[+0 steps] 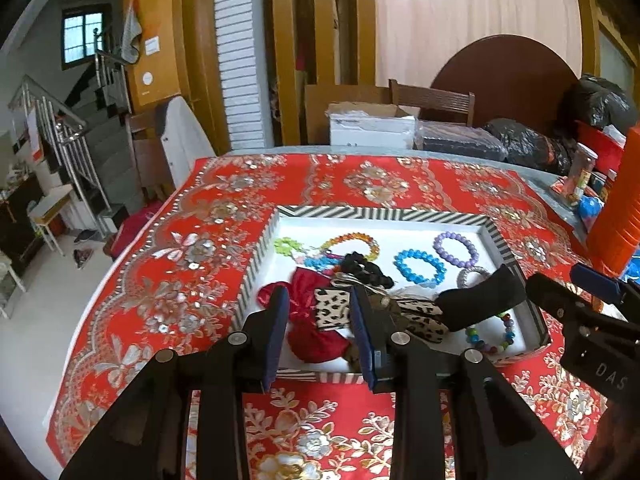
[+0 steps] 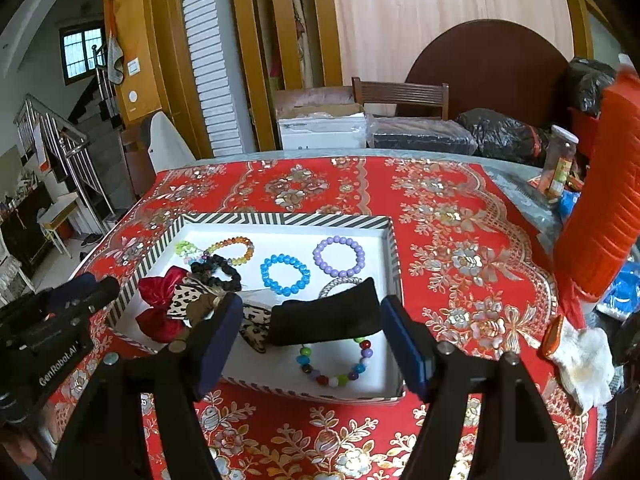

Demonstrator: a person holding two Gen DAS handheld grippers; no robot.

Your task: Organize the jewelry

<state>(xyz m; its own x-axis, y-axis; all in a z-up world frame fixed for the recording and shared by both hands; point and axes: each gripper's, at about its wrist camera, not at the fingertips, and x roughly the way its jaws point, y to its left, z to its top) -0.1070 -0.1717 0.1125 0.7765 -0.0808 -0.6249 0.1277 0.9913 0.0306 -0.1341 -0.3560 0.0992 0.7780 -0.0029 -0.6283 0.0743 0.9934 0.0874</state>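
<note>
Left tongs [image 1: 320,320] hover over near-left part of striped tray [image 1: 384,213], jaws apart w/ nothing between; red bow [image 1: 308,320] and leopard-print bow [image 1: 330,312] lie just below. Right tongs [image 2: 312,340] also apart, empty, above tray's near edge. Inside tray on red-cloth worktop [image 2: 460,240]: black pouch [image 2: 326,318] touching multicolor bead bracelet [image 2: 336,364], blue bracelet [image 2: 285,274] beside purple bracelet [image 2: 339,257], amber bracelet [image 2: 234,249] at back-left.

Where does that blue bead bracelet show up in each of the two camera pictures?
Left wrist view: blue bracelet lies right of centre in the striped tray, beyond the fingers.
Right wrist view: blue bracelet sits mid-tray, left of centre.
Shared landmark: the purple bracelet just right of it.
</note>
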